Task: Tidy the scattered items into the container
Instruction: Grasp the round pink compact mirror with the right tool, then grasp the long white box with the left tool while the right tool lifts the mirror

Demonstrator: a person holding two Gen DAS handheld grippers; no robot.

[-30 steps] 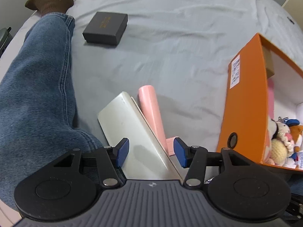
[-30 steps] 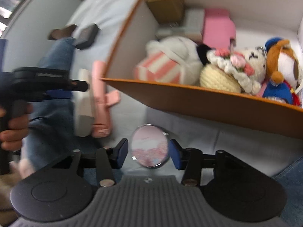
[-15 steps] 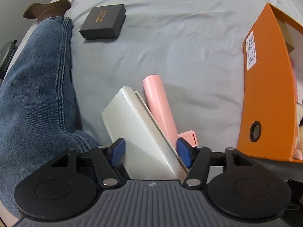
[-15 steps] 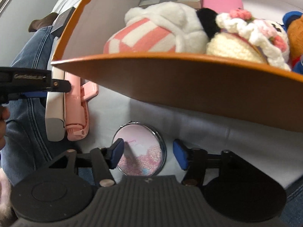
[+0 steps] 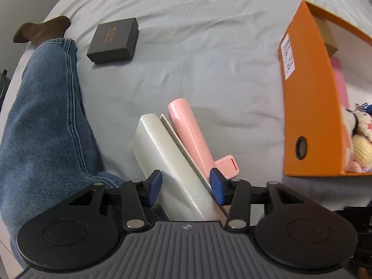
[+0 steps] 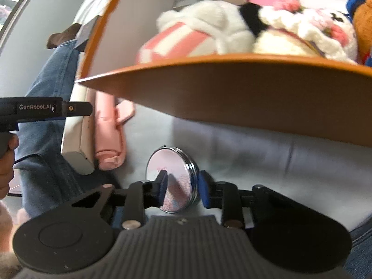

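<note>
The orange box [image 5: 309,107] stands on the grey bed sheet at the right; its near wall [image 6: 244,93] fills the right wrist view. My right gripper [image 6: 182,189] is shut on a round pink compact mirror [image 6: 172,174], tilted on edge, just in front of that wall. My left gripper [image 5: 186,187] is open, its fingers on either side of a white flat case [image 5: 167,162]. A pink case [image 5: 190,137] lies against the white one, to its right. A black box [image 5: 114,40] lies farther back on the sheet.
A leg in blue jeans [image 5: 44,127] with a brown sock lies along the left. Plush toys [image 6: 244,28], a pink box and a brown box sit inside the orange box. The left gripper [image 6: 44,110] shows at the left of the right wrist view.
My right gripper has closed on the compact mirror and tipped it up on edge. My left gripper has stayed open over the white case, its view shifting back and right.
</note>
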